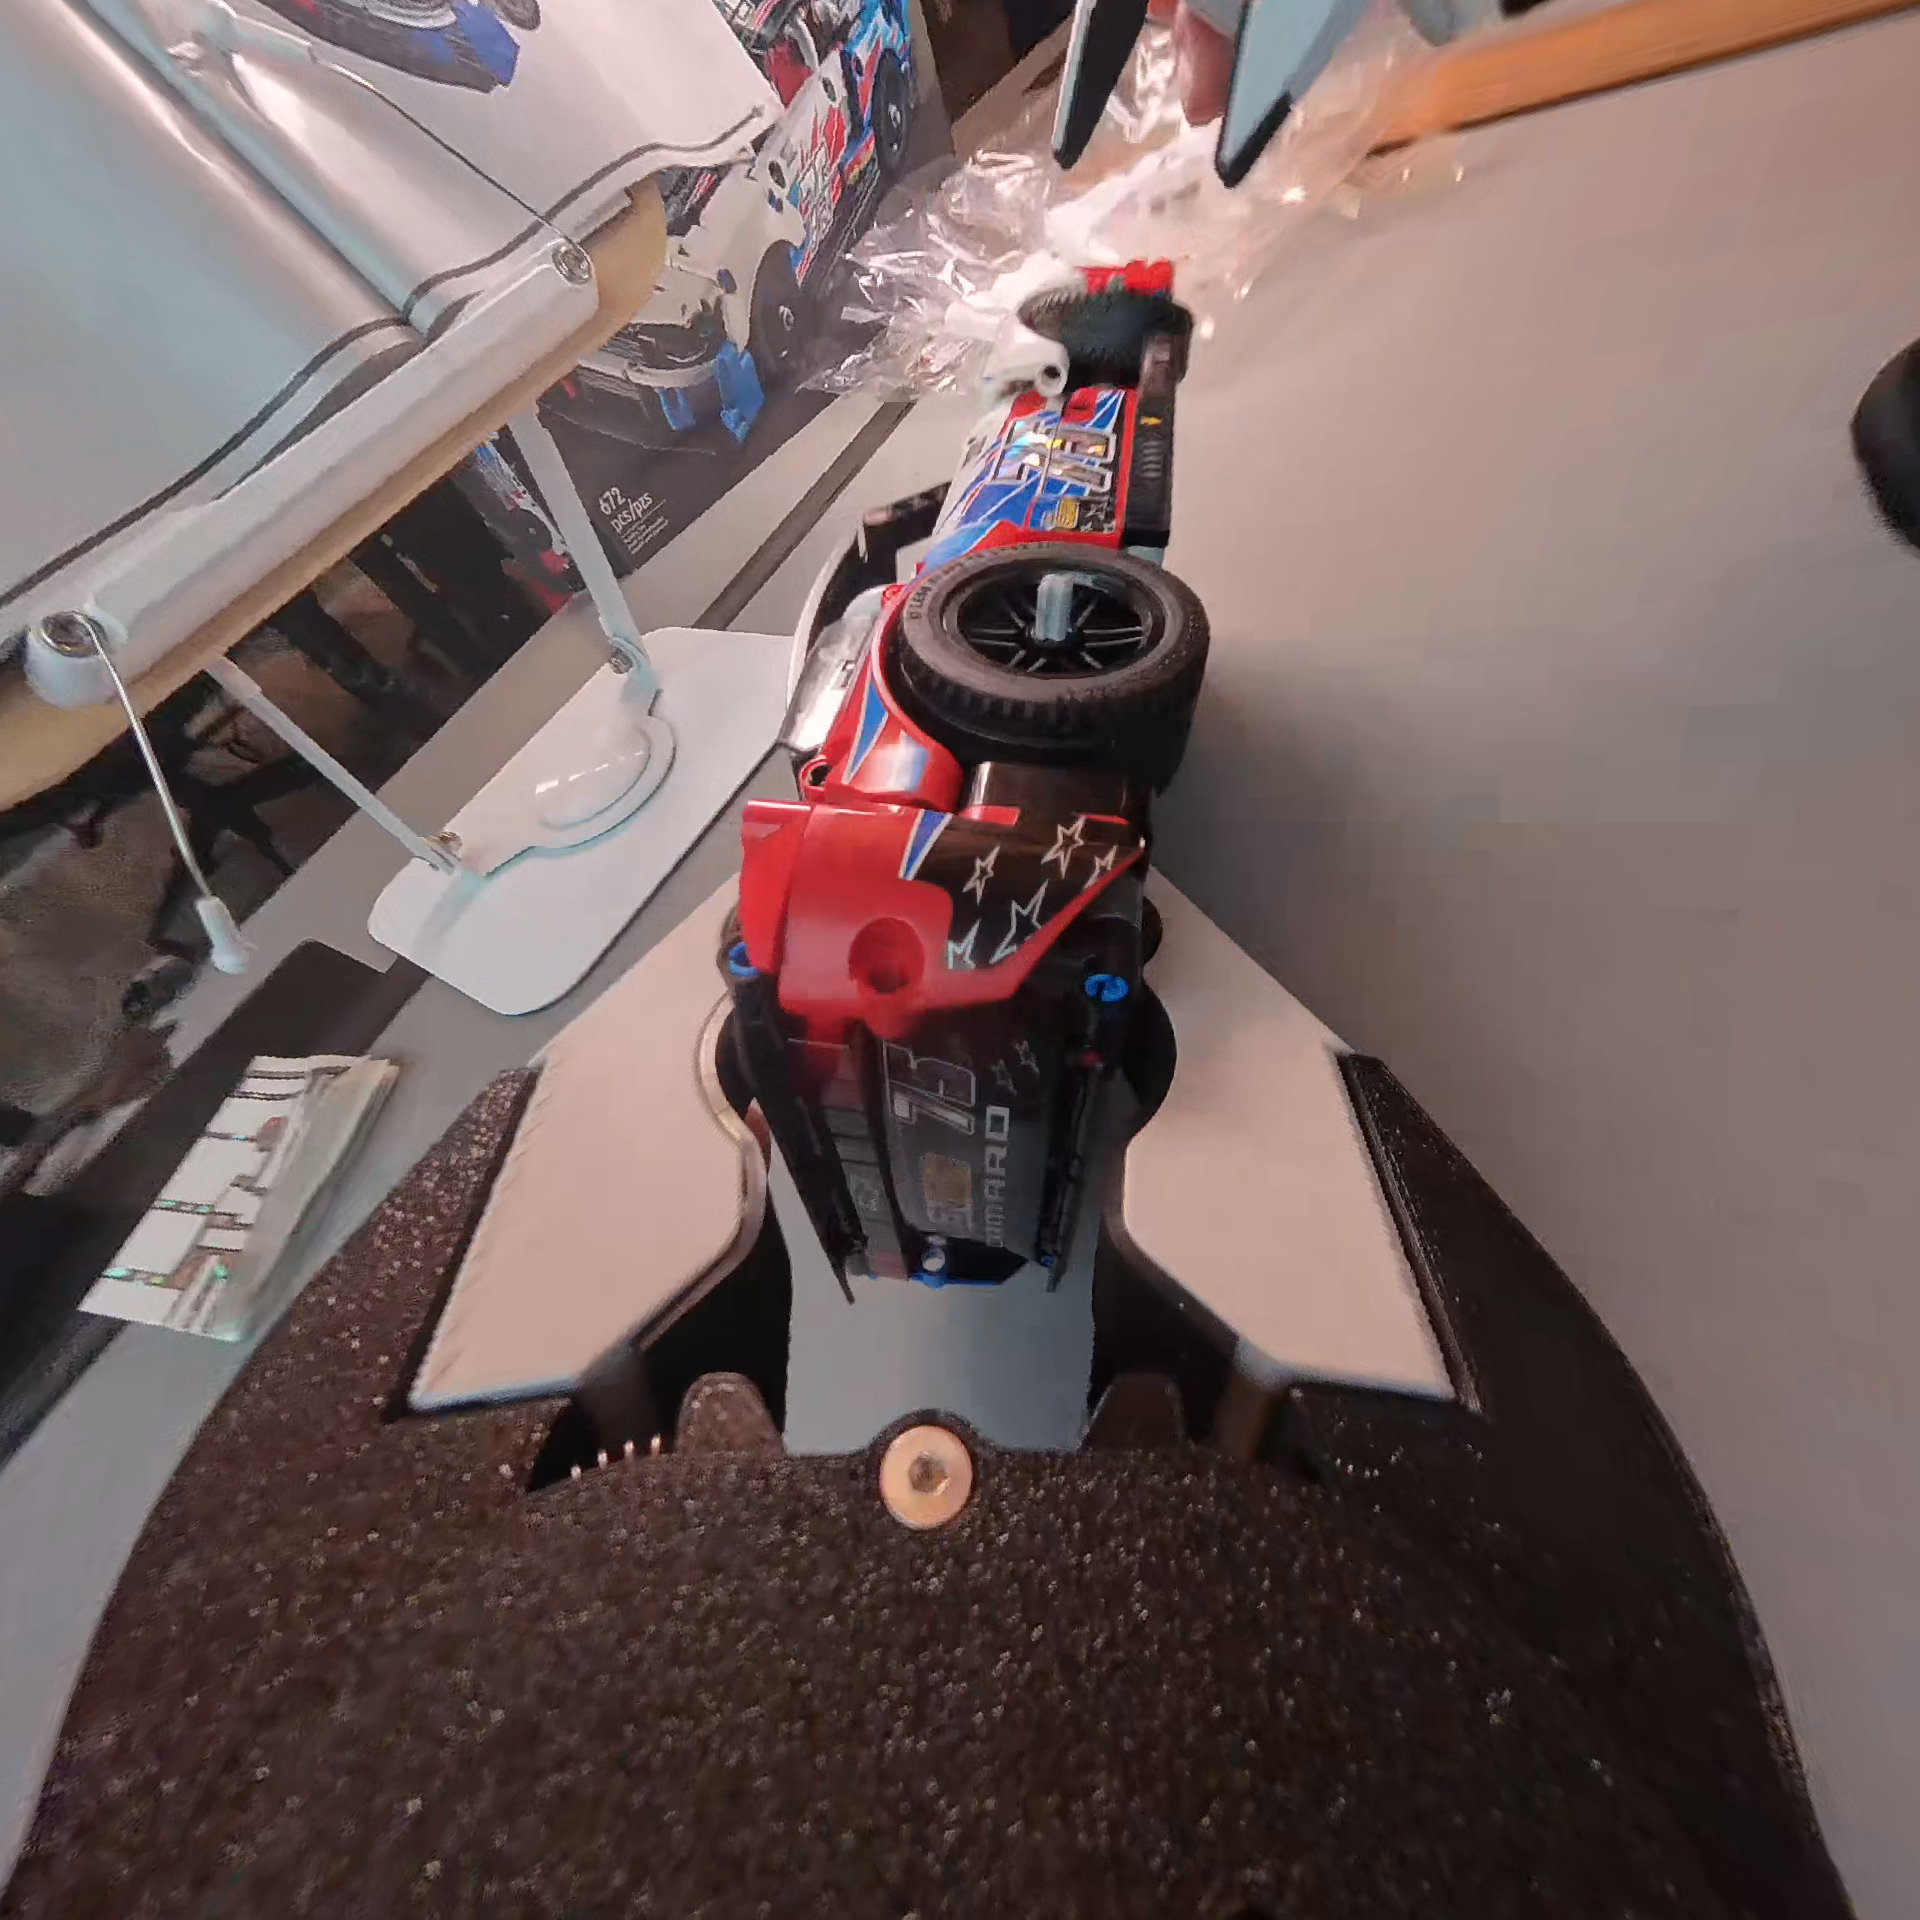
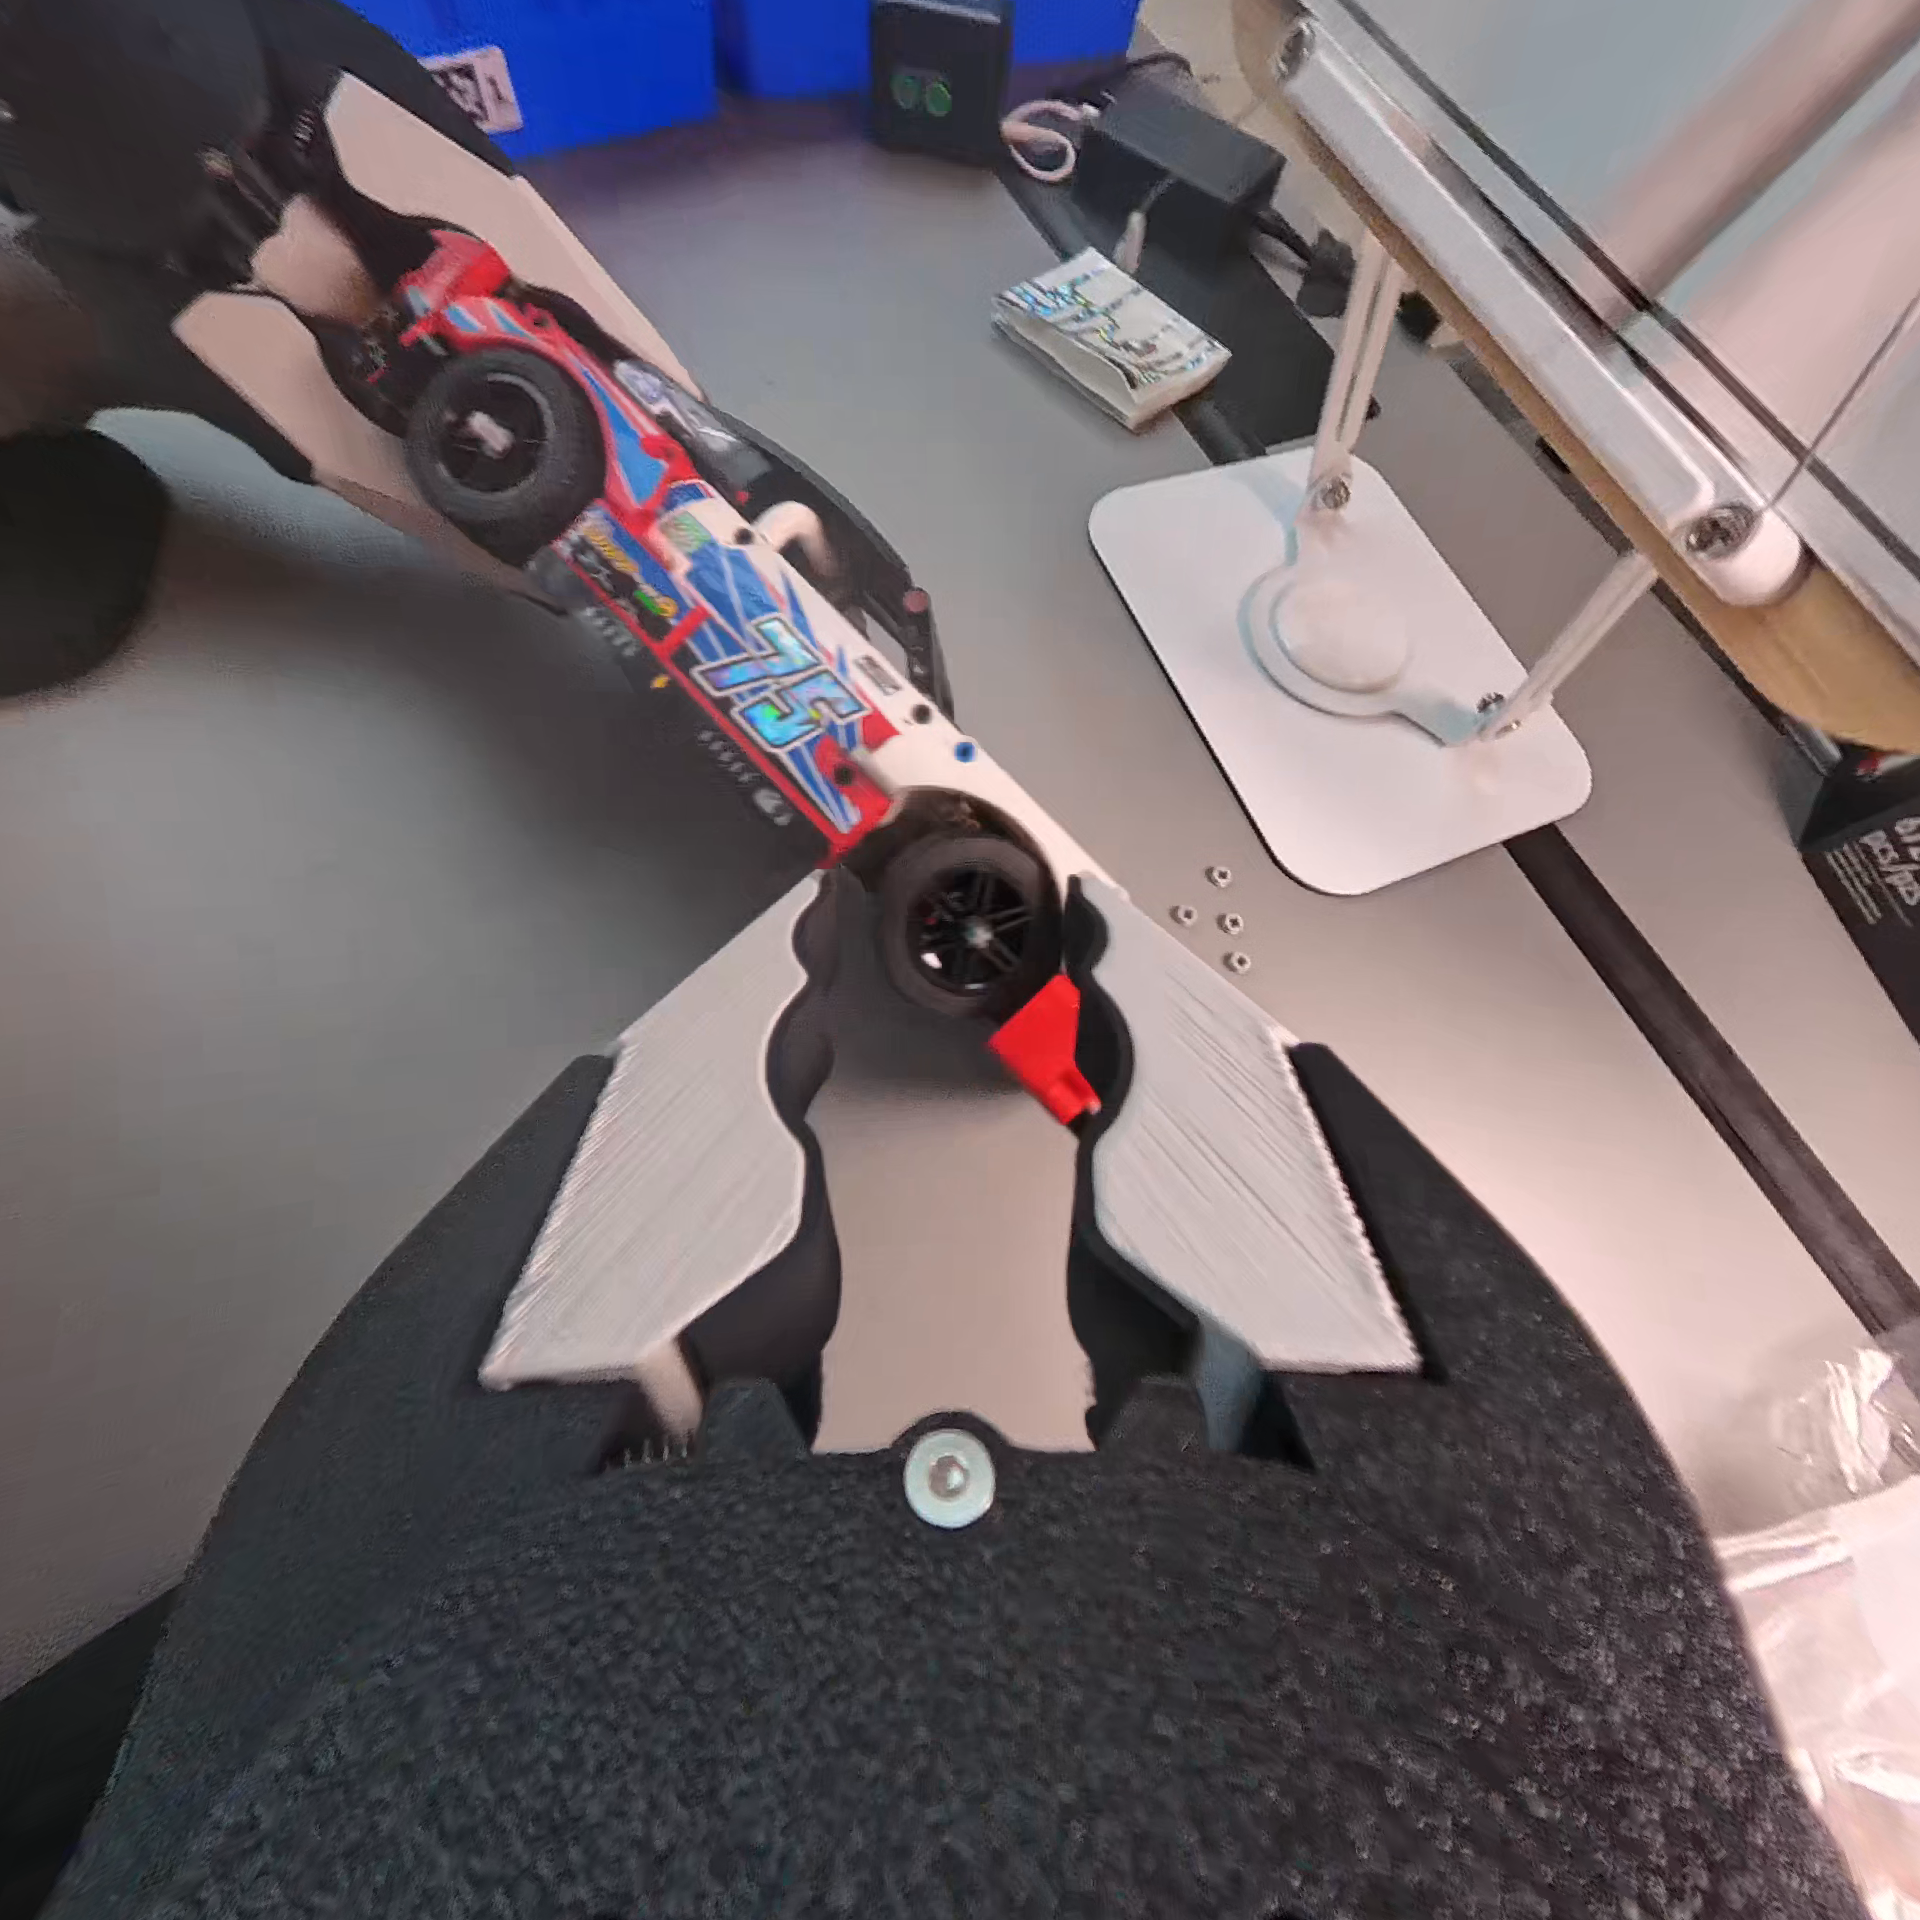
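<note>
A red, white and blue brick-built race car (image 1: 935, 935) is held off the grey table (image 1: 1507, 727). My left gripper (image 1: 940, 935) is shut on one end of the car, and the car runs away from it, with one black wheel (image 1: 1049, 644) on the side facing up. In the right wrist view the car (image 2: 748, 665) runs diagonally from the left gripper (image 2: 395, 301) to my right gripper (image 2: 951, 904). The right gripper is open, with its fingertips (image 2: 1132, 966) either side of the car's other black wheel (image 2: 971, 935). I cannot tell whether they touch it. The right gripper also shows in the left wrist view (image 1: 1158, 156).
A white stand base (image 2: 1340, 665) with thin legs holds a tilted board at the table's edge. A printed box (image 1: 790, 208), clear plastic bags (image 1: 935, 270), a sticker sheet stack (image 2: 1112, 332), small metal nuts (image 2: 1216, 914) and a black round object (image 2: 62, 561) lie around. The tips of one gripper are about 20 cm away from the tips of the other.
</note>
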`<state>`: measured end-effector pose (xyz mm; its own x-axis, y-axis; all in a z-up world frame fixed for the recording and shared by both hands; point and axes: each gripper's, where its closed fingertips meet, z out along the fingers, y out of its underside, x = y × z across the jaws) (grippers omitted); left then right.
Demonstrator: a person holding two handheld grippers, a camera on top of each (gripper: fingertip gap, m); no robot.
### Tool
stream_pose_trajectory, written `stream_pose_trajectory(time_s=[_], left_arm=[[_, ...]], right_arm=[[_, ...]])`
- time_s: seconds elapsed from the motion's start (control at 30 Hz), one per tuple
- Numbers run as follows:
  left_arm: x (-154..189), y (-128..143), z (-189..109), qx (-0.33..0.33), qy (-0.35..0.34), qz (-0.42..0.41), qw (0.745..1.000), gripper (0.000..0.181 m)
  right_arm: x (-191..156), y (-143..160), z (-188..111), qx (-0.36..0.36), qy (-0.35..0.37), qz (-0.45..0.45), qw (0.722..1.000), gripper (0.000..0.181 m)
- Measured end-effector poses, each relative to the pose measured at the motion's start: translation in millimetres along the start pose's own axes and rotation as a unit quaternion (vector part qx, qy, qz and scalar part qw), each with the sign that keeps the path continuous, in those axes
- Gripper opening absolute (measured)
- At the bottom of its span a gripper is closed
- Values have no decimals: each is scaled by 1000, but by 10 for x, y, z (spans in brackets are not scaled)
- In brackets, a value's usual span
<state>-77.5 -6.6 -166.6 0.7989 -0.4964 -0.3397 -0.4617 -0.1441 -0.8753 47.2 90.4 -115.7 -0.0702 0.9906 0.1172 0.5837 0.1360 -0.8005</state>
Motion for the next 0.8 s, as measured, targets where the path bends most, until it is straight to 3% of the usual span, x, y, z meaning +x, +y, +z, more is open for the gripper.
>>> stream_pose_trajectory(time_s=[0.1,0.27,0.53,0.8], left_arm=[[128,-138,-99,29,33,-101,994,63],[336,-180,-184,40,59,-152,986,63],[583,-169,-243,36,48,-91,994,63],[620,-11,-221,10,50,-76,996,63]], right_arm=[[-313,-222,-58,5,-32,-50,998,52],[-908,-507,124,-34,-83,-149,985,51],[-1488,-564,571,-142,-148,-236,950,45],[-1520,-515,715,-200,-110,-303,925,42]])
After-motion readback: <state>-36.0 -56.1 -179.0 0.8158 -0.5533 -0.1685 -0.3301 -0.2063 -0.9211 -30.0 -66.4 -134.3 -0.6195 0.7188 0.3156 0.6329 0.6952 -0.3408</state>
